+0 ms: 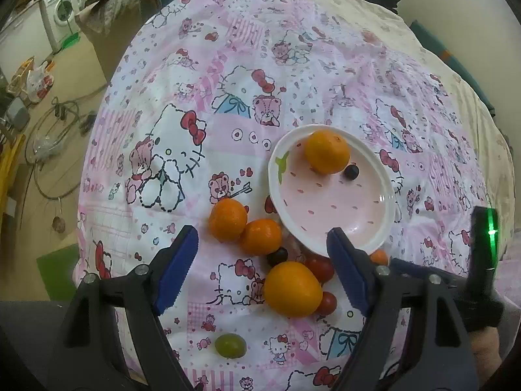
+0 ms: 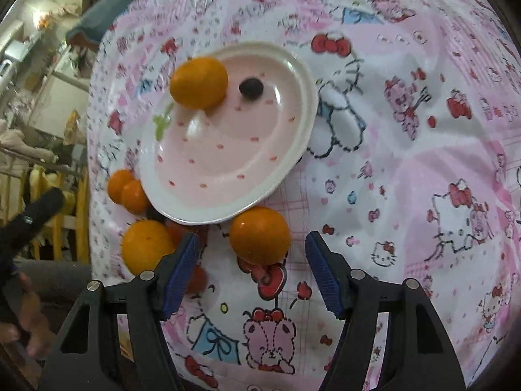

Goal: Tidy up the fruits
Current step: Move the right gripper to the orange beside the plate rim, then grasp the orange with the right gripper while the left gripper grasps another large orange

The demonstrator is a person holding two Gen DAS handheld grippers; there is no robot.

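Observation:
A pink plate with a white rim point(image 1: 329, 208) point(image 2: 228, 150) lies on the bed and holds one orange point(image 1: 326, 152) point(image 2: 198, 83) and a dark grape point(image 1: 351, 171) point(image 2: 251, 88). My left gripper point(image 1: 263, 247) stands open above loose fruit: two oranges point(image 1: 228, 219) point(image 1: 261, 236), a bigger orange point(image 1: 292, 289), red cherry tomatoes point(image 1: 320, 268), a dark grape point(image 1: 277, 256) and a green grape point(image 1: 230, 345). My right gripper point(image 2: 252, 254) is open, with an orange point(image 2: 259, 235) just past its fingertips, between them. Nothing is gripped.
A pink cartoon-print sheet point(image 1: 202, 137) point(image 2: 407, 169) covers the bed. The right gripper's body with a green light point(image 1: 486, 238) shows at the left view's right edge. A washing machine point(image 1: 62, 13) and floor cables point(image 1: 55, 130) lie to the left of the bed.

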